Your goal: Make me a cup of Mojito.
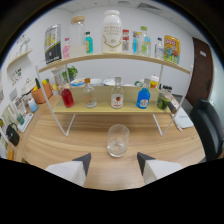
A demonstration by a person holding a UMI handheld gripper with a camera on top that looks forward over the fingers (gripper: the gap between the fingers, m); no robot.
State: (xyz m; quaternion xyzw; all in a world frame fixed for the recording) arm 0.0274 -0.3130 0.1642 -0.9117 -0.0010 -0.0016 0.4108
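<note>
Wooden bench [60, 140] carries an empty glass [118, 140] just ahead of the spread, empty hand-held gripper [114, 162]; approach squarely, closing gently around its middle to avoid tipping.

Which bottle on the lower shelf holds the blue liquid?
The blue bottle, right of the clear bottle; the others on that shelf hold red, amber or clear liquid. The gripper is open.

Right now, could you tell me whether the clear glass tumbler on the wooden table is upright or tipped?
Upright: the clear glass tumbler stands mouth-up on the wooden table.
</note>
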